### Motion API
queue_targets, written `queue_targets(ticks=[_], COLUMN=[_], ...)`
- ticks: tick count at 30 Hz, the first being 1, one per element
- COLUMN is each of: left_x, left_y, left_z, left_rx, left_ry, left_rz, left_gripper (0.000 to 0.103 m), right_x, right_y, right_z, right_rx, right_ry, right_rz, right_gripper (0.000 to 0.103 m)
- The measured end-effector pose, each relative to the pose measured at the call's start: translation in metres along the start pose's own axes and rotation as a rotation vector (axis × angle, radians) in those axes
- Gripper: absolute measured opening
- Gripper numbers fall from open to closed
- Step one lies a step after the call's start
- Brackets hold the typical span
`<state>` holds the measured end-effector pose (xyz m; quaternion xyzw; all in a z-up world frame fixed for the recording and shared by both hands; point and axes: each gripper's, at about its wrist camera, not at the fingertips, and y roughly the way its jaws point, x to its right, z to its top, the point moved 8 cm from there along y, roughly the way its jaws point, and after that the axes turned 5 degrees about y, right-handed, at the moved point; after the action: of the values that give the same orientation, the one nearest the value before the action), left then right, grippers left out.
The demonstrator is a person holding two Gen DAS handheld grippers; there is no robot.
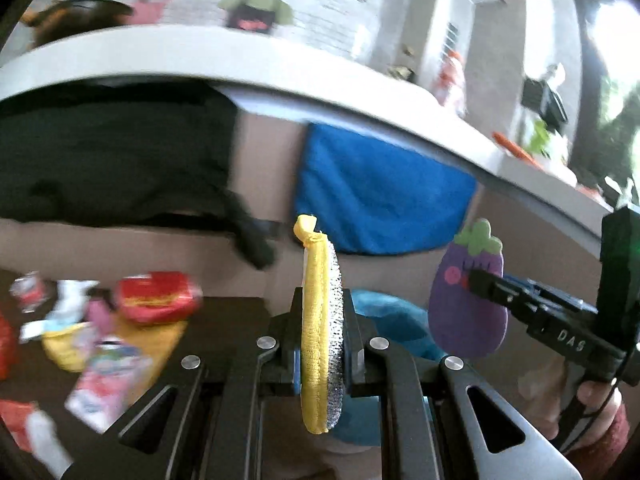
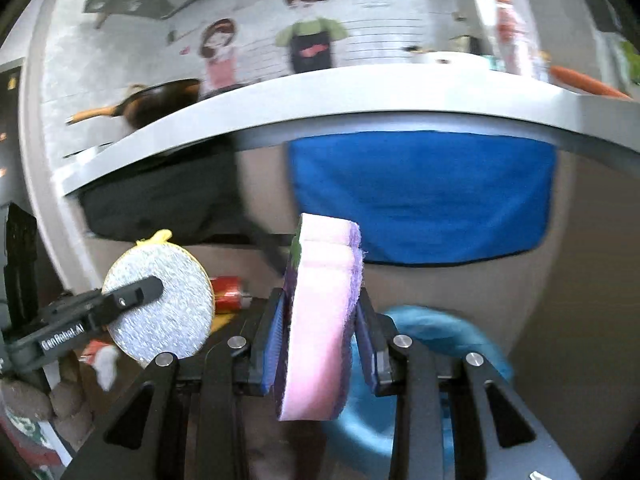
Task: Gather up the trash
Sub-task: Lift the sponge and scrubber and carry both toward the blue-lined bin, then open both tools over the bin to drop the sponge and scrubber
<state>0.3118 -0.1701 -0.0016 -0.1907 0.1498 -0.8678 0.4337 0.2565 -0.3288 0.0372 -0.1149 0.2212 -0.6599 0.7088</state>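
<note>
- Our left gripper (image 1: pixel 320 344) has its jaws pinching a round yellow-edged scouring pad (image 1: pixel 322 332), centre frame.
- Our right gripper (image 2: pixel 322 332) pinches an eggplant-shaped sponge (image 2: pixel 320 320), also centre.
- A blue bin (image 2: pixel 432 336) sits just below both; we judge dropping comes next.
- Wrappers (image 1: pixel 100 344) remain on the dark tabletop (image 1: pixel 232 312), lower left, so much is left.

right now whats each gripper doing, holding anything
Left gripper: closed on the round yellow-and-silver scrubber.
Right gripper: closed on the eggplant-shaped sponge.
</note>
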Motion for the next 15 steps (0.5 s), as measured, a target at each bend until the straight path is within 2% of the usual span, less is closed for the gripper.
queue_targets(ticks=[5, 9, 15], left_x=[0.044, 0.065, 0.078], left_y=[0.047, 0.076, 0.104], left_z=[-0.002, -0.003, -0.014], left_rx=[-0.054, -0.091, -0.128], left_ry=[0.021, 0.033, 0.039], left_rz=[-0.066, -0.089, -0.107], left_gripper=[0.015, 0.015, 0.015], right_x=[0.05, 0.078, 0.111], right_y=[0.001, 0.01, 0.029], right_z=[-0.008, -0.017, -0.029], right_rx=[-0.006, -0.021, -0.042], right_ry=[0.013, 0.05, 0.096], right_rz=[-0.075, -0.087, -0.091], right_gripper=[0.03, 0.03, 0.03])
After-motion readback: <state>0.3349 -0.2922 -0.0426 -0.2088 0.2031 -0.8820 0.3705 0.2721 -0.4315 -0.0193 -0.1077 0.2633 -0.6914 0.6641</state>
